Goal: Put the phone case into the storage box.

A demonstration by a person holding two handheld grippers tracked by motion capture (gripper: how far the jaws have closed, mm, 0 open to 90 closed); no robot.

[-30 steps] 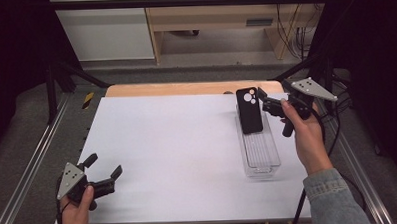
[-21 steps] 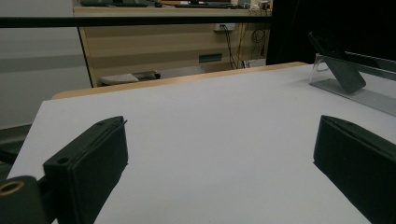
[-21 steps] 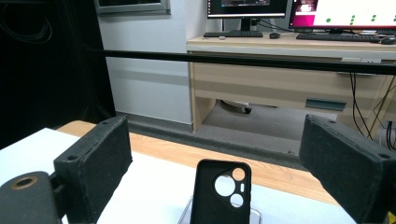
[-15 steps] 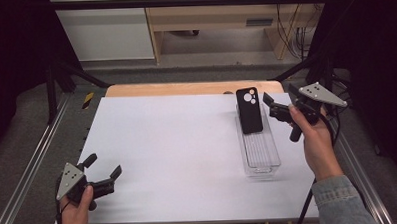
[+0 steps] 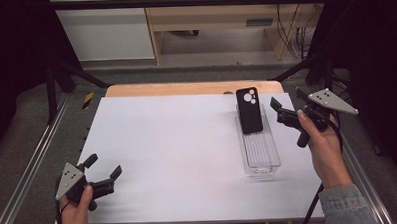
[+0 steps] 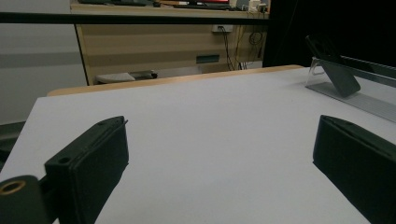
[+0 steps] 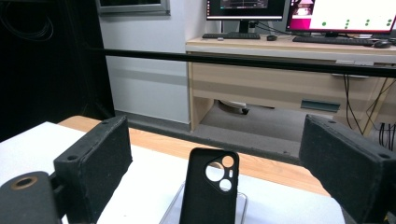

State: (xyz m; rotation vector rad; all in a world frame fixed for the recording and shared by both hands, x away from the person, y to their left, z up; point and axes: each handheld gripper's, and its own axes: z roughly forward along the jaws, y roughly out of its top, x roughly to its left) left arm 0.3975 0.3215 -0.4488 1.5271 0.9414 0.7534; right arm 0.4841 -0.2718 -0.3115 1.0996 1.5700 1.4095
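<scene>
A black phone case (image 5: 249, 110) with camera cut-outs leans upright at the far end of a clear plastic tray (image 5: 262, 157) on the right of the white table. My right gripper (image 5: 286, 101) hovers just right of the case, open and apart from it. In the right gripper view the case (image 7: 209, 191) stands between and beyond the open jaws of my right gripper (image 7: 215, 135). My left gripper (image 5: 104, 165) rests open at the table's near left corner with nothing in it. In the left gripper view the case (image 6: 335, 71) and tray (image 6: 369, 100) lie far off to the right.
The white table top (image 5: 173, 153) has a wooden strip (image 5: 185, 88) along its far edge. Metal frame rails (image 5: 33, 163) run along both sides. A desk with monitors (image 7: 299, 11) stands behind the table.
My right gripper has drawn back to the right, away from the phone case, which stays leaning in the tray. The left gripper has not moved.
</scene>
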